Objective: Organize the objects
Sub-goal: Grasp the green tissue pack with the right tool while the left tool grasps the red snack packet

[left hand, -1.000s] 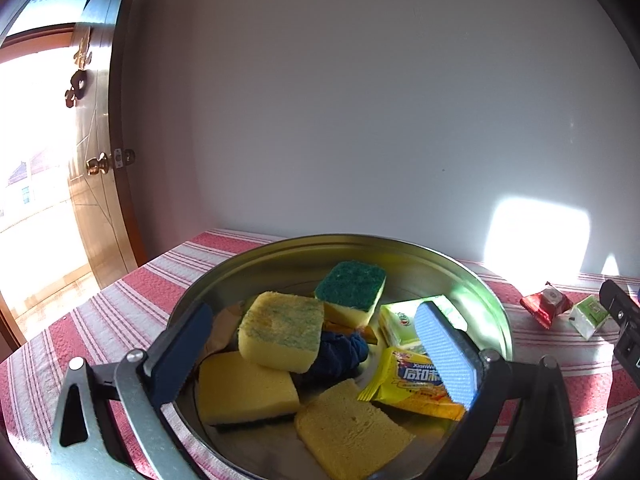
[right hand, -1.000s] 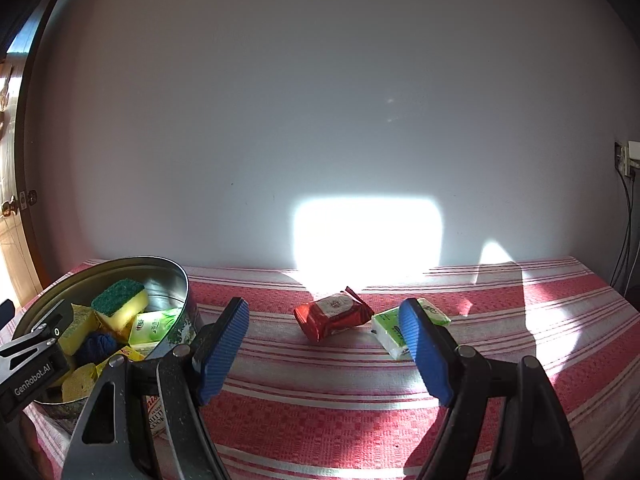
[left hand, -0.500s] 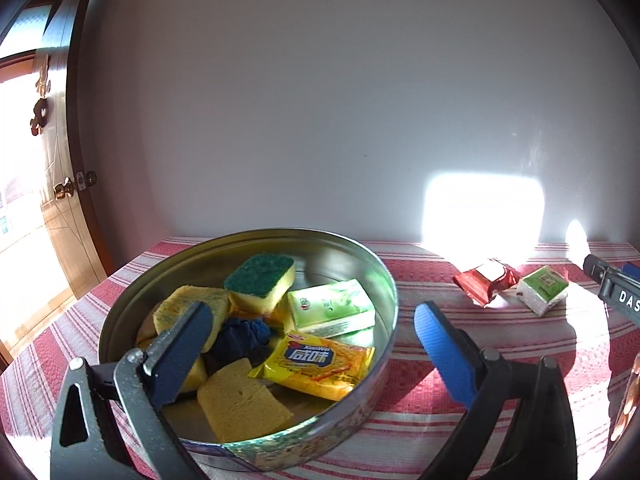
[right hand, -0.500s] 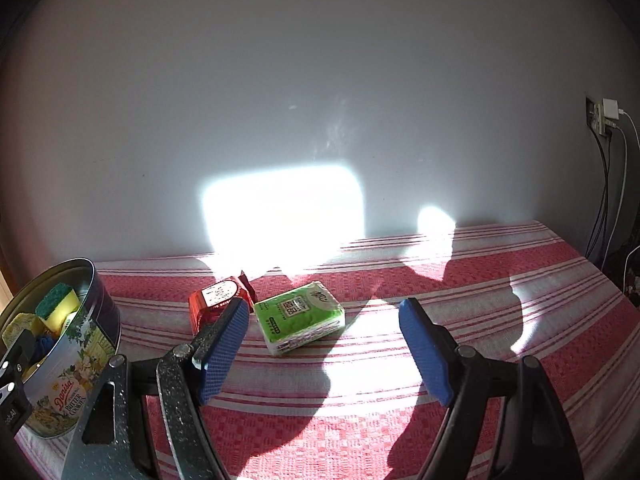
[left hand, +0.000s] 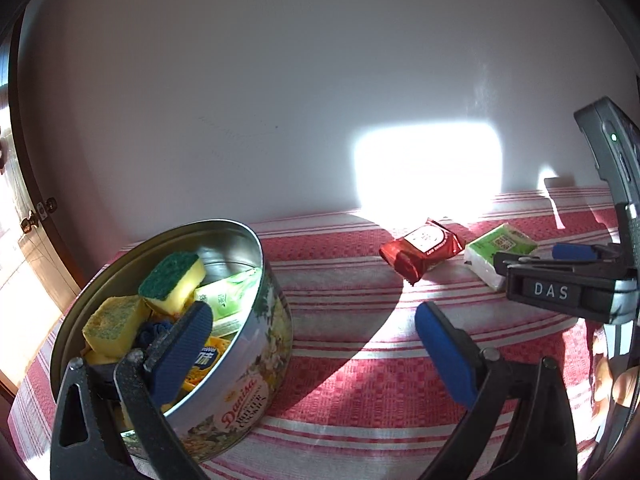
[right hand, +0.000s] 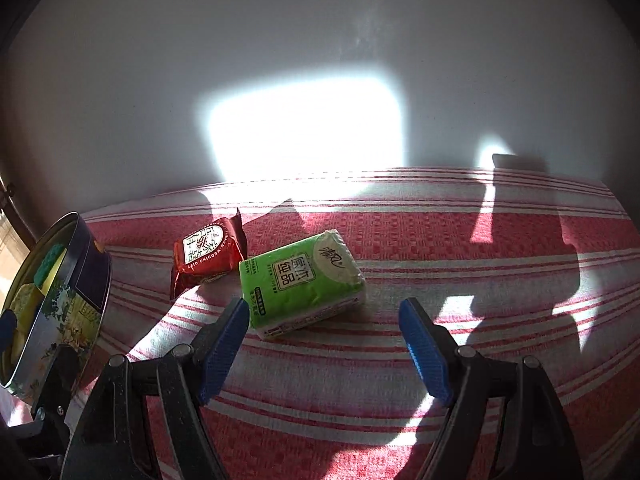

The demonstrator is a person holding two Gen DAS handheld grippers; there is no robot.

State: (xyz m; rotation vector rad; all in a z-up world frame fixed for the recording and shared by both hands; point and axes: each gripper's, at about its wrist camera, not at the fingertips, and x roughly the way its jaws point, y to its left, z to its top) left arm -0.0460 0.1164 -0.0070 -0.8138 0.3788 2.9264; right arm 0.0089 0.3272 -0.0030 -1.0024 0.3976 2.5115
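Just ahead of your right gripper (right hand: 324, 344), whose jaws stand apart and empty, the green tissue pack (right hand: 302, 282) lies on the striped tablecloth (right hand: 460, 280) beside the red snack packet (right hand: 208, 254). It looks light, soft and slippery-wrapped; pinch across its narrow sides.

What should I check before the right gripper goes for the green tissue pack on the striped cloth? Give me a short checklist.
1. Right gripper open and empty: ok.
2. Green tissue pack in front of the fingers, not yet between them: ok.
3. Red snack packet clear of the pack: cannot tell, their edges look very close.
4. Cookie tin has room left: ok, though sponges and packets already fill much of it.
5. Left gripper open, holding nothing: ok.
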